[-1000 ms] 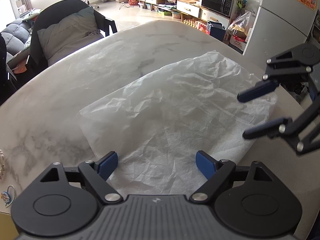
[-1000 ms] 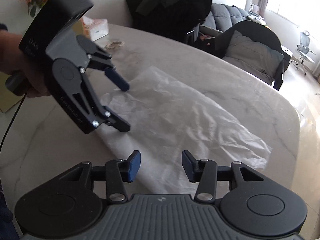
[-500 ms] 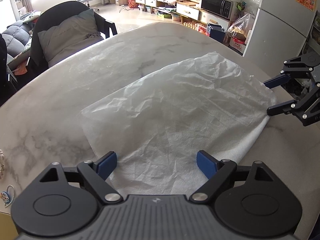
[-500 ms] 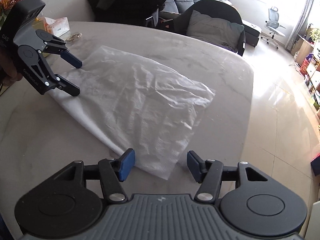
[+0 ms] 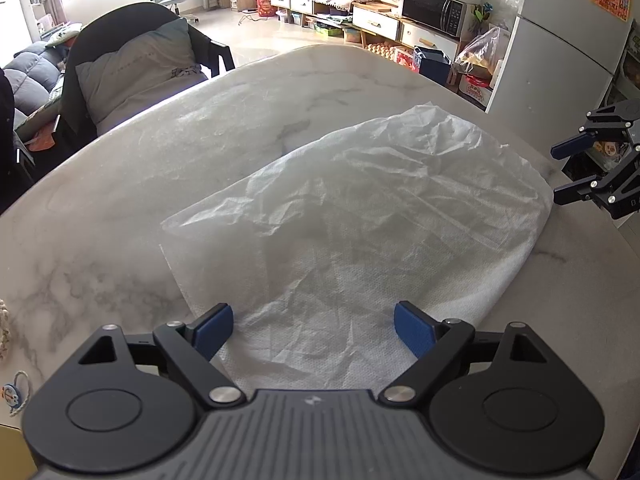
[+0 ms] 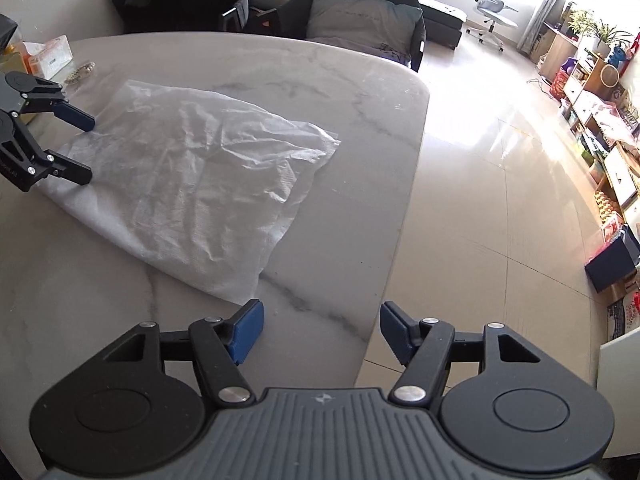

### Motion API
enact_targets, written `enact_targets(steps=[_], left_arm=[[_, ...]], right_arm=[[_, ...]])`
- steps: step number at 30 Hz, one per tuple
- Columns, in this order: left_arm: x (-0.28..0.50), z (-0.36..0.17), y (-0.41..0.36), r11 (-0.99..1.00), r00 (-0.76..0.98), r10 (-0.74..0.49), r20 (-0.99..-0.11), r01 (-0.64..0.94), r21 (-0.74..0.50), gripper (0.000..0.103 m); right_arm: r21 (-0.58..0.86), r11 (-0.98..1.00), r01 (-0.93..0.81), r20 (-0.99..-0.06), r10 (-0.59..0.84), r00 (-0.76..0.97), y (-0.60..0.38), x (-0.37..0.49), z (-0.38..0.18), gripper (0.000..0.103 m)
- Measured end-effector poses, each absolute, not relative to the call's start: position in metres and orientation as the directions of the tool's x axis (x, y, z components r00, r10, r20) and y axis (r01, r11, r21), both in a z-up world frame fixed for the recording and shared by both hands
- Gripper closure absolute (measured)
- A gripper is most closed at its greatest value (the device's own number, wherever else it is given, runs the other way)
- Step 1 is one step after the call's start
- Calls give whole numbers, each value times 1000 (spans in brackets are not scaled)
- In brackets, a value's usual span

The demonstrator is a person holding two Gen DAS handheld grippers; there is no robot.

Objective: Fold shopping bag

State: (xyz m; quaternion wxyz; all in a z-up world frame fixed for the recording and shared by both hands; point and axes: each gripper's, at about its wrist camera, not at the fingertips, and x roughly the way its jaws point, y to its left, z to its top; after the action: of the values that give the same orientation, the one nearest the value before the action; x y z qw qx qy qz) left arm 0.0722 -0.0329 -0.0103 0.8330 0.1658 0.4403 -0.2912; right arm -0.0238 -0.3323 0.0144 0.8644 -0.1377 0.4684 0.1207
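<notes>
A white, crinkled shopping bag (image 5: pixel 360 216) lies flat on the marble table (image 5: pixel 132 168), one layer folded over another so that a thinner single sheet juts out toward 9 o'clock in the left wrist view; its surface is creased throughout. The left hand-held gripper (image 5: pixel 314 330) sits at 6 o'clock of that view with its blue-padded fingers (image 5: pixel 212 326) spread wide, empty, over the near edge of the bag; whether the pads touch the fabric cannot be told. The right hand-held gripper (image 5: pixel 560 172) shows at 3 o'clock, just beside the bag's far corner, its fingers parted and holding nothing. In the right wrist view the right hand-held gripper (image 6: pixel 320 330) is likewise wide apart and empty, near the table's edge, with the bag (image 6: pixel 192 184) spreading from 12 toward 10 o'clock and its nearest corner just ahead of the left pad; the left hand-held gripper (image 6: pixel 86 150) appears at 9 o'clock, at the bag's far end. A tissue box (image 6: pixel 48 58) stands on the table at 10 o'clock; a chair with a grey cushion (image 6: pixel 360 20) is beyond the table at 12 o'clock.
</notes>
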Motion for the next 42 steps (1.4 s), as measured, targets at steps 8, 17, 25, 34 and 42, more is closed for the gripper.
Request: enact_targets(steps=[8,17,25,34,42], left_arm=[[70,-8,-36,771,451,-326,-831,635,43,14],[59,11,-41,777,491,-312,-813,624,79,15],[34,5,-78,746,474,-349,-808,662,66,15],[35,-10,-49,817,444,-304,-843,576,9,15],[20,-9,-30,832,442,-273,-855,554,21,14]], right_arm=[[-14,901,-434,-782,261,566,-269,-12,43,38],[-4,875,-484,-854,249,458,-239,-7,8,39],[-13,861,-509,-849,260,460,-232,-10,2,23],[-9,853,-521,-842,275,465,-233,-14,2,19],[-11,849,-529,-839,280,466,-234,-12,0,17]])
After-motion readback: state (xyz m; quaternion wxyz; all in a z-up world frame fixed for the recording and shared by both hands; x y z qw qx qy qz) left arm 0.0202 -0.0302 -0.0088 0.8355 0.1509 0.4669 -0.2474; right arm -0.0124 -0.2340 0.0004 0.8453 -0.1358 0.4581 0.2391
